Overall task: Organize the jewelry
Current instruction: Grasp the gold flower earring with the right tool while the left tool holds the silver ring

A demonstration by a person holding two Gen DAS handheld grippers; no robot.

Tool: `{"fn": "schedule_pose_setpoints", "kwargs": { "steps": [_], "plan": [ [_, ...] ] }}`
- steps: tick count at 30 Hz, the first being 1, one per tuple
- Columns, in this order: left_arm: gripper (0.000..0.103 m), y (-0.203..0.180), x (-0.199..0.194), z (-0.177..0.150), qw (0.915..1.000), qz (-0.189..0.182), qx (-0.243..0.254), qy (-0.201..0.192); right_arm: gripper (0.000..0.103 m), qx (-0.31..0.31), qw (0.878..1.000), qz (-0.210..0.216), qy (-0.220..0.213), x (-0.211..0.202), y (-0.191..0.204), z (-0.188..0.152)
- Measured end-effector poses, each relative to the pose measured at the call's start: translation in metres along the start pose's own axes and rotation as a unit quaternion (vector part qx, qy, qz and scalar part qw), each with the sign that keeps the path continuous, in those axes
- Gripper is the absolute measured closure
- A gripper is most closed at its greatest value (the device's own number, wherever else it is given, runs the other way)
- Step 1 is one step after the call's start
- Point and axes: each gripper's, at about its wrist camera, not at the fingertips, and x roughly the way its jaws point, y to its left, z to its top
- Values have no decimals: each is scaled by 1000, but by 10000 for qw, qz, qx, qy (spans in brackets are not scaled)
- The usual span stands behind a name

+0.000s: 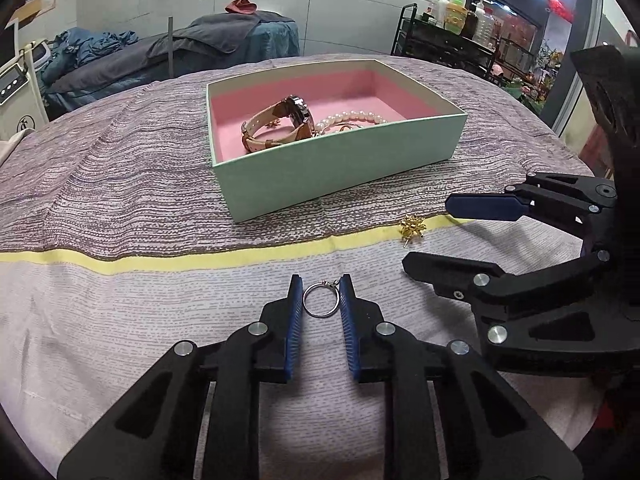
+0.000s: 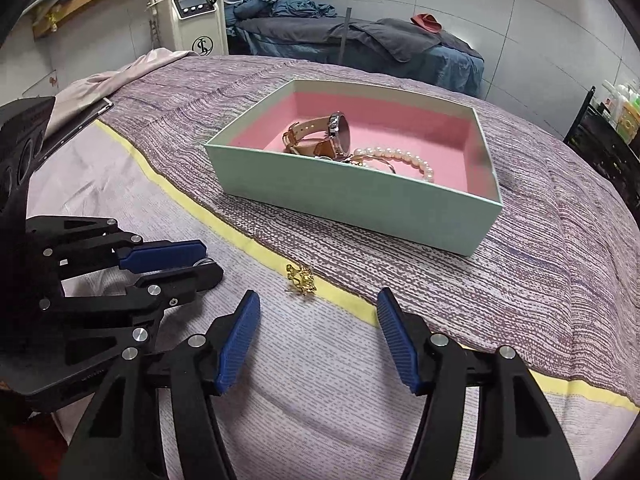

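A silver ring (image 1: pixel 319 299) sits between the fingertips of my left gripper (image 1: pixel 319 289), whose blue pads touch it on both sides; the jaws are closed on it just over the bedspread. In the right wrist view the left gripper (image 2: pixel 202 260) shows at the left with a sliver of the ring (image 2: pixel 206 261) between its fingers. A gold earring (image 1: pixel 412 229) lies on the yellow stripe, ahead of my open, empty right gripper (image 2: pixel 318 306); the earring (image 2: pixel 301 279) lies just beyond its fingertips. A mint box (image 1: pixel 340 168) with pink lining holds a watch (image 1: pixel 280 124) and a pearl bracelet (image 1: pixel 352 117).
The box (image 2: pixel 360 200) stands mid-bed on a striped purple and pink bedspread (image 1: pixel 120 184). A tablet (image 2: pixel 76 128) lies at the bed's left edge. Another bed with blue-grey bedding (image 2: pixel 360 36), a white machine (image 2: pixel 192 12) and a black rack of bottles (image 1: pixel 460 40) stand behind.
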Motion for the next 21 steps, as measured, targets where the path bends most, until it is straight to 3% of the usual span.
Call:
{"fn": "schedule_pose_setpoints", "kwargs": {
  "steps": [4,8,10,21],
  "plan": [
    [84,5,-3,-2,10000,25,-81,0,59,-10,10000,0,56,8,2,6],
    [84,6,-4,-4,9999,24,-111,-6,81,66,9999,71,65,11,0,9],
    [84,6,-3,-4,9999,31,-106,-9,87,99,9999,98,57,12,-1,10],
    [84,6,-11,-6,9999,-41,-129,-91,87,298,9995,97,-47,3,-8,6]
  ]
}}
